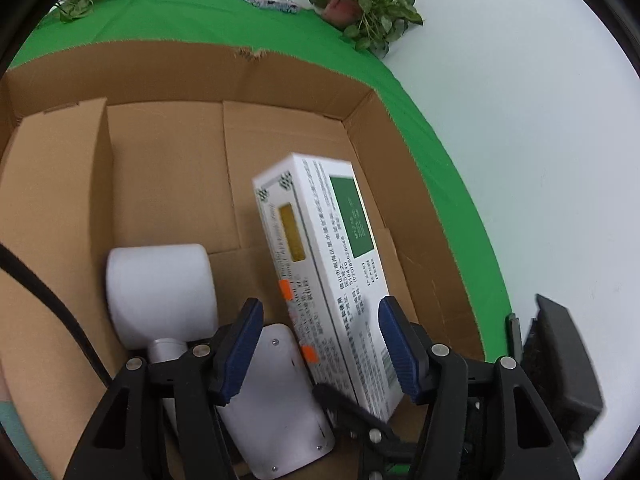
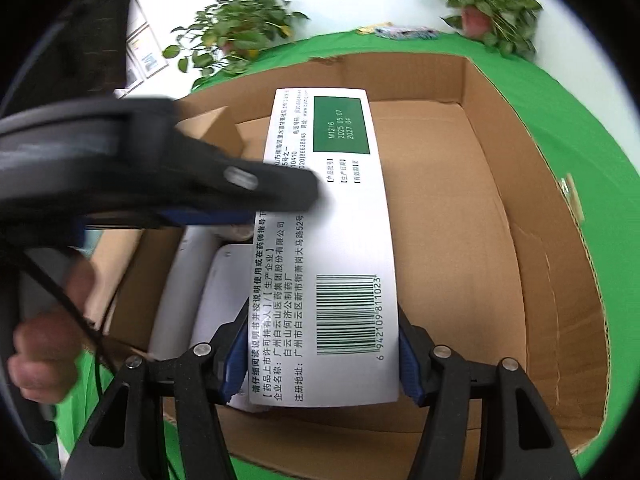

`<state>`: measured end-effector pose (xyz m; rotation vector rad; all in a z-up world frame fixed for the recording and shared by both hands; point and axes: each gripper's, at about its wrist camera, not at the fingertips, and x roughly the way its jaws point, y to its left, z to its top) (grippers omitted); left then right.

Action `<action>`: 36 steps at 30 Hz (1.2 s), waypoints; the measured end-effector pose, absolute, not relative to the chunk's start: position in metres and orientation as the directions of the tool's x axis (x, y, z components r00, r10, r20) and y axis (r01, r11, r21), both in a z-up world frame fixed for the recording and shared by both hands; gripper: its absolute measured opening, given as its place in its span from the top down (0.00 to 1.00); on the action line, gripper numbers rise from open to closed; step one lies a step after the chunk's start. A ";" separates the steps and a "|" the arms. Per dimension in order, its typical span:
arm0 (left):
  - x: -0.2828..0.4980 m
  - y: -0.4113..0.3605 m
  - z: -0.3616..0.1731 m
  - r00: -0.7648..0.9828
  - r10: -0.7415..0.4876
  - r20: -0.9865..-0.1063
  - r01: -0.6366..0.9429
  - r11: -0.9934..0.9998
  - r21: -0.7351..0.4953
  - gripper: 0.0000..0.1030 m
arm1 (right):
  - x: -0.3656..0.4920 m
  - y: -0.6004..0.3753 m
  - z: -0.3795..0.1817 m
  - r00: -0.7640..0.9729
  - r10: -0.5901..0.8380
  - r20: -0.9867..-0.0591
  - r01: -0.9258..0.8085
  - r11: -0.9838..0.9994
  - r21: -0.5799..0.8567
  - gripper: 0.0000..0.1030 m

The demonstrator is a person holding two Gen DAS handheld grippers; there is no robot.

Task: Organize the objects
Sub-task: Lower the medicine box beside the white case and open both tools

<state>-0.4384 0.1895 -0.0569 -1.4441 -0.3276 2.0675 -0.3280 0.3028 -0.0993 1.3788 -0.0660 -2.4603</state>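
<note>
My right claw is clamped on the near end of the white medicine carton, one blue pad on each long side, just below the barcode. The carton hangs over the open cardboard box, its far end pointing toward the far wall of the box.

My left claw has its jaws apart and widening. In the left wrist view the carton runs up between its pads, but I see a gap on both sides, so it presses on nothing. In the right wrist view one of its fingers lies blurred across the carton's left edge, about halfway along.

I judge the carton light and fairly stiff: thin printed card, long and flat, probably mostly air inside. The faces look smooth and a little slick, and they would dent if I squeezed hard. The narrow long sides are the best hold, which is where I have it. Held only by one end, its far end may sag or swing, so a steady wrist matters.

Below and to the left, on the box floor, lie a white roll and a white plastic device, touching or nearly touching each other. The carton sits just right of them; the right half of the floor is bare cardboard, and I think that suits it.
</note>
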 end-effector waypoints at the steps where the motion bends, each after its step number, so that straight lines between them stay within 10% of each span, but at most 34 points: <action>1: -0.437 0.187 -0.054 -0.250 0.584 -0.772 -0.326 -0.802 -0.501 0.44 | -0.329 0.304 -0.101 -0.482 -0.283 -0.829 0.243 -0.952 0.184 0.42; 22: -0.393 0.138 -0.021 -0.472 0.484 -0.737 -0.350 -0.870 -0.347 0.43 | -0.331 0.293 -0.108 -0.403 -0.203 -0.892 0.217 -0.968 0.122 0.39; 36: -0.292 0.105 0.036 -0.870 0.101 -0.482 -0.137 -0.990 0.040 0.03 | -0.276 0.293 -0.071 -0.681 -0.144 -0.718 0.195 -0.981 0.012 0.22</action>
